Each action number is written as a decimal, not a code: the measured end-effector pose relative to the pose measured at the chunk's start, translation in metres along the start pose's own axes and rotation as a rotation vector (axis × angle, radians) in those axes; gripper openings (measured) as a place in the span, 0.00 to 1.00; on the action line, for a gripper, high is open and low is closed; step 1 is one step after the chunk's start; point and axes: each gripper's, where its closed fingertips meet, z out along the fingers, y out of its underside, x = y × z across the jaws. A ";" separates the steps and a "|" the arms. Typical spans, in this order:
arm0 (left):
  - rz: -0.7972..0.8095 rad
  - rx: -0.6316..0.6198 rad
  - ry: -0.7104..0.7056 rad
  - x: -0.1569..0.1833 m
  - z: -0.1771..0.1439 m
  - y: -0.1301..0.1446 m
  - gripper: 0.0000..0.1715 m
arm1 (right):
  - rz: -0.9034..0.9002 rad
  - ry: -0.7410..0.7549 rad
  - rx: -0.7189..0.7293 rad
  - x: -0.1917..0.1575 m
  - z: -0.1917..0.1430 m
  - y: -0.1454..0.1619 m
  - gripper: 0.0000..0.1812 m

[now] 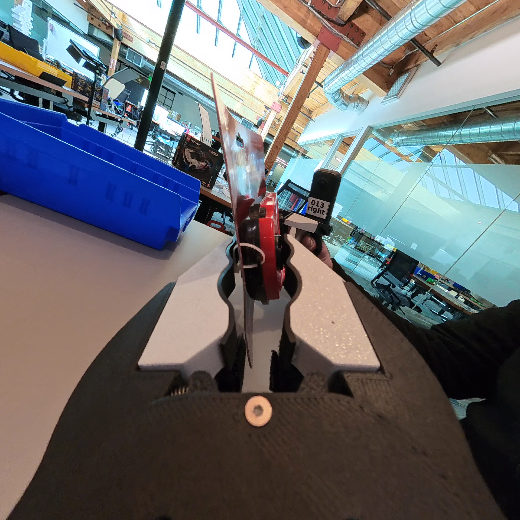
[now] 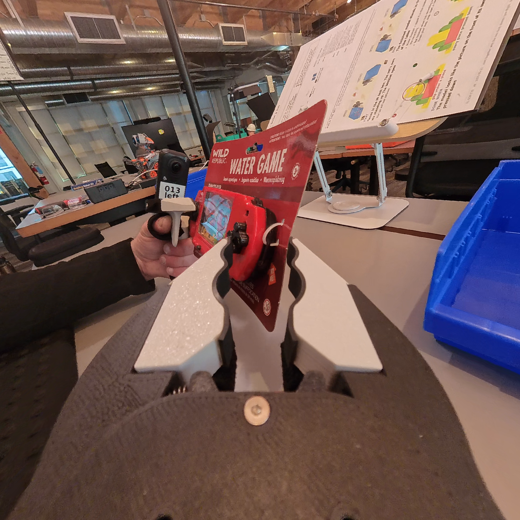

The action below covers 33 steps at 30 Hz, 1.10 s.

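Note:
A red handheld water-game toy (image 2: pixel 233 225) is tied with a white zip tie to a red printed card (image 2: pixel 261 166). It is held upright above the grey table (image 2: pixel 365 267). My right gripper (image 2: pixel 260 243) is shut on it: one finger is on the toy's front, the other behind the card. My left gripper (image 2: pixel 183 209), held by a hand (image 2: pixel 160 253), grips the toy's far end. In the left wrist view the toy (image 1: pixel 268 244) and card (image 1: pixel 244 157) stand edge-on between my left gripper's (image 1: pixel 261 244) fingers. The right gripper (image 1: pixel 299 225) is just beyond.
An open blue plastic bin (image 2: pixel 478 267) sits on the table to the right, and shows at the left in the left wrist view (image 1: pixel 84 174). A white stand (image 2: pixel 365 208) holds a printed instruction sheet (image 2: pixel 394 56) behind the toy. A black pole (image 1: pixel 157 70) rises behind the bin.

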 end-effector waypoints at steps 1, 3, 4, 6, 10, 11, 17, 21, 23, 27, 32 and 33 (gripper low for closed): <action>-0.001 -0.003 0.001 0.000 0.000 0.001 0.16 | -0.003 0.004 0.001 0.001 0.000 0.000 0.20; 0.000 -0.011 0.003 0.001 0.002 0.002 0.16 | -0.007 0.009 -0.001 0.002 -0.002 0.000 0.19; 0.002 -0.016 0.002 0.001 0.002 0.003 0.16 | -0.011 0.012 -0.006 0.003 -0.002 0.001 0.18; 0.001 -0.022 -0.002 0.000 0.003 0.005 0.16 | -0.012 0.024 -0.023 0.005 -0.003 0.003 0.17; 0.001 -0.021 -0.004 0.000 0.004 0.005 0.16 | -0.026 0.035 -0.032 0.006 -0.003 0.004 0.16; 0.001 -0.021 -0.003 0.000 0.004 0.005 0.16 | -0.026 0.034 -0.031 0.006 -0.003 0.004 0.17; 0.003 -0.029 0.000 0.001 0.006 0.007 0.16 | -0.012 0.034 0.010 0.007 -0.004 -0.002 0.19; 0.006 -0.039 0.001 0.002 0.008 0.009 0.16 | -0.006 0.036 0.017 0.007 -0.005 -0.003 0.20; 0.007 -0.035 0.000 0.002 0.008 0.008 0.16 | -0.003 0.033 0.017 0.007 -0.005 -0.003 0.21; 0.009 -0.035 0.000 0.002 0.007 0.008 0.16 | -0.001 0.034 0.021 0.007 -0.005 -0.003 0.21; 0.018 -0.051 -0.001 0.003 0.010 0.011 0.16 | 0.026 0.034 0.043 0.009 -0.006 -0.006 0.22; 0.023 -0.058 -0.003 0.003 0.011 0.012 0.16 | 0.036 0.038 0.047 0.010 -0.007 -0.007 0.23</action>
